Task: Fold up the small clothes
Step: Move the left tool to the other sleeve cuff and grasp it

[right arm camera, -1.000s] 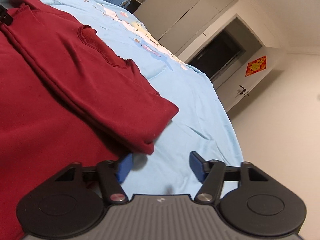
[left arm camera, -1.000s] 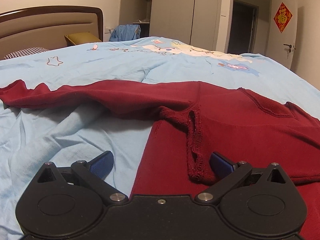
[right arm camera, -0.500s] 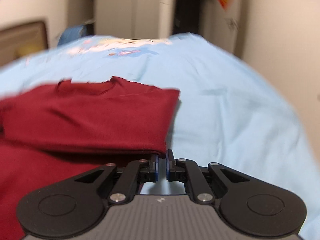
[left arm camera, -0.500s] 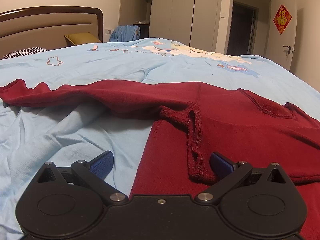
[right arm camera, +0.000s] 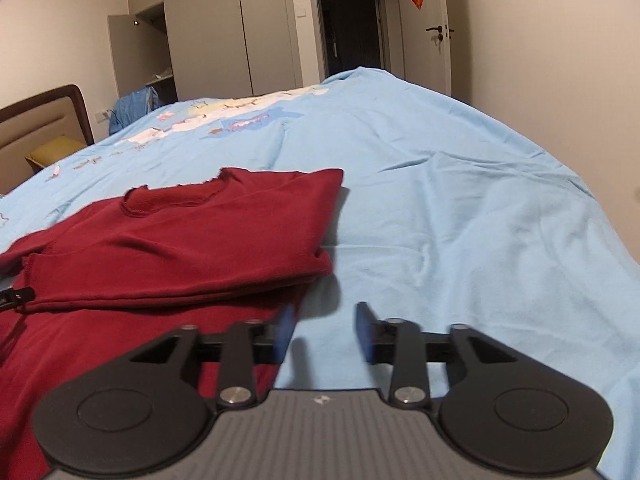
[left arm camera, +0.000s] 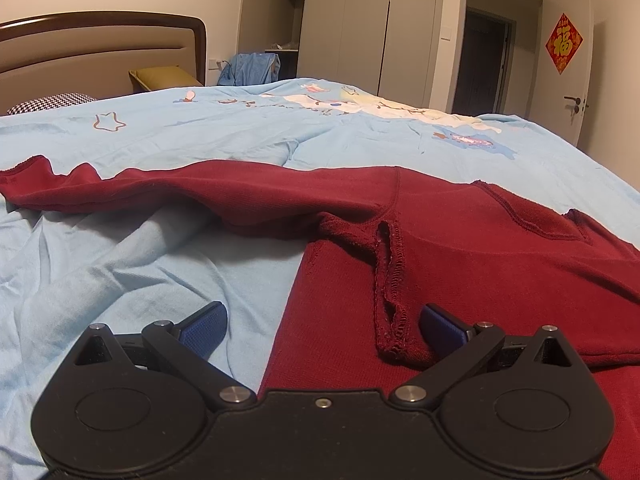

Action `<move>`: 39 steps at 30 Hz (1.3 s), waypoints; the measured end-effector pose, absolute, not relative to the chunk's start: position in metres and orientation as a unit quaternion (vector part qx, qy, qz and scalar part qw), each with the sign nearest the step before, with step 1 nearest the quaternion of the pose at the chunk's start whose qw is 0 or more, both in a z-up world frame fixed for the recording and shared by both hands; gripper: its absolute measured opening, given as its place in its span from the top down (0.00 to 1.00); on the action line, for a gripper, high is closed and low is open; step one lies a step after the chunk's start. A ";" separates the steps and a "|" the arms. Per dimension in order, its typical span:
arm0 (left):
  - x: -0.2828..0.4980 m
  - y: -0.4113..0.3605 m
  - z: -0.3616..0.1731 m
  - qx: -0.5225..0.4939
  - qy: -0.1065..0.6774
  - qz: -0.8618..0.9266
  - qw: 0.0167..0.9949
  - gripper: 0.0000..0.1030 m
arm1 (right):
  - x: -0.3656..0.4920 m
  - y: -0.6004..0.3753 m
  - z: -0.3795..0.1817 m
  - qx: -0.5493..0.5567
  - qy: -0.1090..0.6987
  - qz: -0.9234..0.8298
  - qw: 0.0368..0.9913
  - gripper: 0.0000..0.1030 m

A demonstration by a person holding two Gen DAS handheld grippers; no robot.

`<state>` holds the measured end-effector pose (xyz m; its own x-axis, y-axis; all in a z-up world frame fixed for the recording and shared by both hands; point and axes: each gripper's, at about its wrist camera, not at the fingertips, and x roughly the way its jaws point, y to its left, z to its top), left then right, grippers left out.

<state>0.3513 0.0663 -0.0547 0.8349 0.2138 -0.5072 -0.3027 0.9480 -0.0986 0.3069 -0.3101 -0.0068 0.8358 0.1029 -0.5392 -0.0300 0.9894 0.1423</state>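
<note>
A dark red long-sleeved top [left arm camera: 480, 248] lies inside out on the light blue bedsheet [left arm camera: 240, 132]. One sleeve [left arm camera: 168, 192] stretches out to the left. My left gripper [left arm camera: 320, 324] stands open low over the shirt's left edge, with a seamed fold [left arm camera: 390, 300] just inside its right finger. In the right wrist view the top [right arm camera: 200, 240] has its right side folded over, the neckline [right arm camera: 168, 200] facing away. My right gripper [right arm camera: 326, 328] is open at the shirt's right edge, nothing between its fingers.
A brown padded headboard [left arm camera: 100, 52] and a checkered pillow [left arm camera: 48, 102] stand at the far left. Grey wardrobes [left arm camera: 360, 28], a blue garment [left arm camera: 252, 68] and an open doorway [left arm camera: 484, 60] lie beyond the bed. Bare sheet [right arm camera: 480, 220] spreads right of the shirt.
My right gripper shut half a second ago and is open now, and its view has swung to look across the bed. The left gripper has stayed in place and open.
</note>
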 end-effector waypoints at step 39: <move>0.344 0.370 0.003 -0.279 0.225 0.299 0.884 0.36 | 0.241 -0.186 -0.050 0.006 0.243 0.116 0.963 0.00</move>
<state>0.3440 0.3703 0.0031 0.7192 0.4035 -0.5656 -0.6550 0.6652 -0.3584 0.2408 -0.1857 -0.0503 0.8553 0.2260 -0.4662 -0.2200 0.9731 0.0681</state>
